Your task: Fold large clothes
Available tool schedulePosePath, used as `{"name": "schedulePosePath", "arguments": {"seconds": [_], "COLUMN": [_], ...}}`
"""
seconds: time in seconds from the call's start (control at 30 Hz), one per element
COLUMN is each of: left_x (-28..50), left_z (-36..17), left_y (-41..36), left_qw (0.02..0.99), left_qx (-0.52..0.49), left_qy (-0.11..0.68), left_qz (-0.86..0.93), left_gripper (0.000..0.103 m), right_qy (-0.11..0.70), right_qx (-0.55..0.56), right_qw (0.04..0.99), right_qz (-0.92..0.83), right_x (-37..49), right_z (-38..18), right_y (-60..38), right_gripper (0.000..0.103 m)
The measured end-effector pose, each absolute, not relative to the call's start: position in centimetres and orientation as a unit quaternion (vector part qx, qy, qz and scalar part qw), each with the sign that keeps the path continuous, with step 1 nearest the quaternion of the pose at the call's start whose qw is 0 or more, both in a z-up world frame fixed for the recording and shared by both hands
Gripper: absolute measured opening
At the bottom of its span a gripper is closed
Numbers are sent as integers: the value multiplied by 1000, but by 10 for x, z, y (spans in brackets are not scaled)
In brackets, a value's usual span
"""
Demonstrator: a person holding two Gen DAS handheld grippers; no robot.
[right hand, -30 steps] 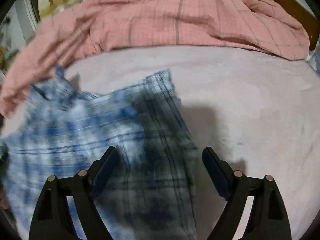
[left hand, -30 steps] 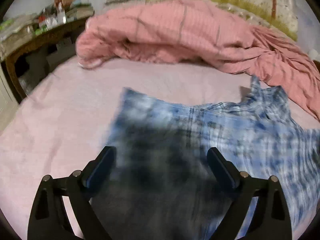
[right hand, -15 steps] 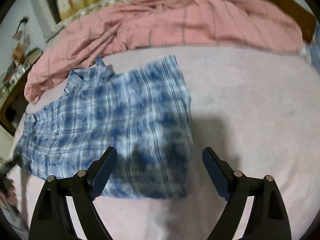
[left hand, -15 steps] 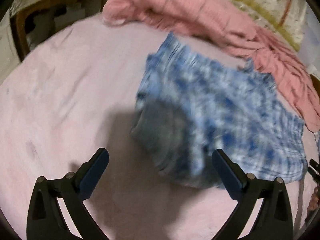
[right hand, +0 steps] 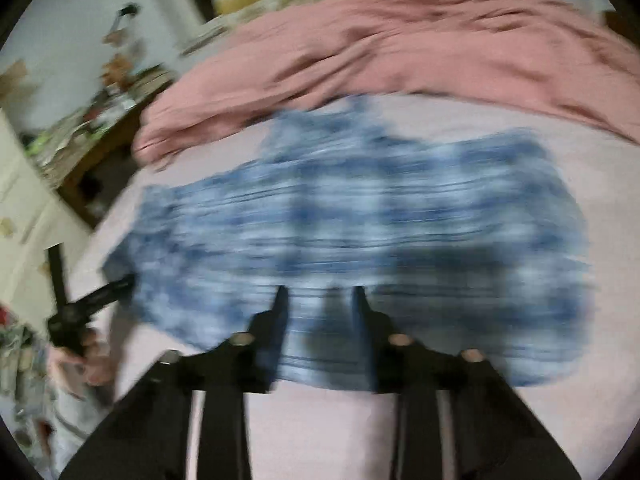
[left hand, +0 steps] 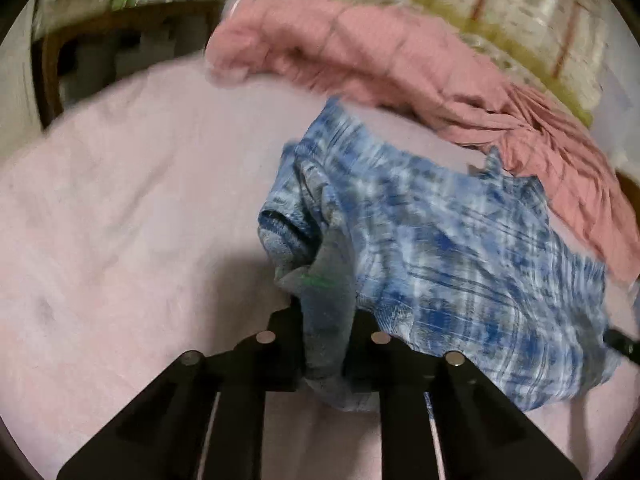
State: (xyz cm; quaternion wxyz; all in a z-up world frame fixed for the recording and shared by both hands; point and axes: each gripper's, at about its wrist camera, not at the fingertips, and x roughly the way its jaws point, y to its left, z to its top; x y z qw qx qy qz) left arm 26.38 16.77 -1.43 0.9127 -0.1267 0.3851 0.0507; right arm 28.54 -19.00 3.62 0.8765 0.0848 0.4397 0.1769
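- Your left gripper [left hand: 326, 316] has just been closing; half a second ago its jaws stood wide over bare sheet, now they pinch a bunched edge of the blue plaid shirt [left hand: 460, 248].
- Your right gripper [right hand: 320, 300] has also just been closing, with shirt fabric between its narrowed jaws; blur hides whether it grips.
- Both grippers point steeply down at the pink bed [left hand: 120, 208].

bed: pale pink sheet [left hand: 120, 200] covers it | far edge: rumpled pink quilt [left hand: 380, 60] heaped along it | behind quilt: yellow-and-cream patterned fabric [left hand: 520, 12] | off the bed's left edge: dark wooden table [right hand: 100, 148], cluttered top, blurred | wall [right hand: 72, 32]: pale | light: dim, indoor
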Motion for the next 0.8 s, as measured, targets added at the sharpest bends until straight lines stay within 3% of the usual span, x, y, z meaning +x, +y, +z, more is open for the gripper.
{"name": "schedulePosePath", "arguments": {"seconds": [0.13,0.27,0.37,0.53,0.8], "left_x": [256,254,245,241,267], "left_z": [11,38,54,62,4], "left_y": [154,133,93,20,-40], "left_qw": [931,941,950,948,913], "left_qx": [-97,-87,-46,6,0], "left_qy": [350,327,304,291,362], "left_qz": [38,-4,-51,-130,-187], "left_gripper": [12,12,12,12,12], "right_qy": [449,517,514,456,385], "right_qx": [79,102,129,105,103], "right_qw": [856,816,813,867,915], "right_qz": [243,236,241,171,56], "right_x": [303,324,323,312,293], "right_z": [22,-26,-41,-4,43], "right_y": [-127,-110,-123,-166,-259], "right_gripper": [10,6,4,4,4]}}
